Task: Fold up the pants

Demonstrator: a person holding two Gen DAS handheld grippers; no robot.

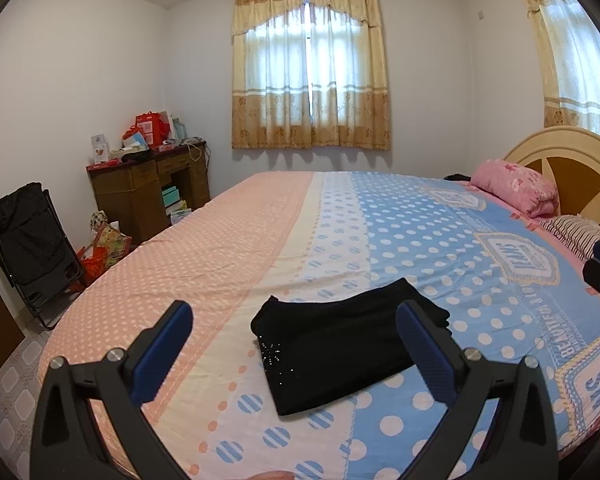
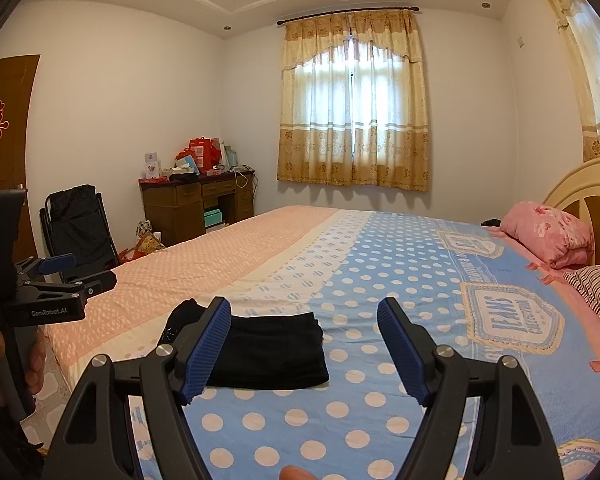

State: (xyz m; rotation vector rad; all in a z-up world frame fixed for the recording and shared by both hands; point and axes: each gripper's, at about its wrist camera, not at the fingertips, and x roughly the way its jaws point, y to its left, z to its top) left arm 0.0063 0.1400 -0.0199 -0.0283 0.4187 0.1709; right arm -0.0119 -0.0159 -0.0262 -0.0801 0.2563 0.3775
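Black pants (image 1: 340, 342) lie folded into a compact rectangle on the bed (image 1: 260, 232), with small sparkly studs near their left end. In the right wrist view the pants (image 2: 272, 354) lie partly behind my left finger. My left gripper (image 1: 296, 340) is open and empty, held above the bed, with the pants between and beyond its fingers. My right gripper (image 2: 304, 340) is open and empty, held above the bed, just right of the pants. The left gripper's body shows at the left edge of the right wrist view (image 2: 40, 296).
The bed has a pink, cream and blue polka-dot sheet. A pink pillow (image 1: 516, 192) and a striped pillow (image 1: 580, 232) lie by the headboard (image 1: 572, 168). A wooden desk (image 1: 152, 188) with boxes and a black folding chair (image 1: 32, 248) stand by the far left wall.
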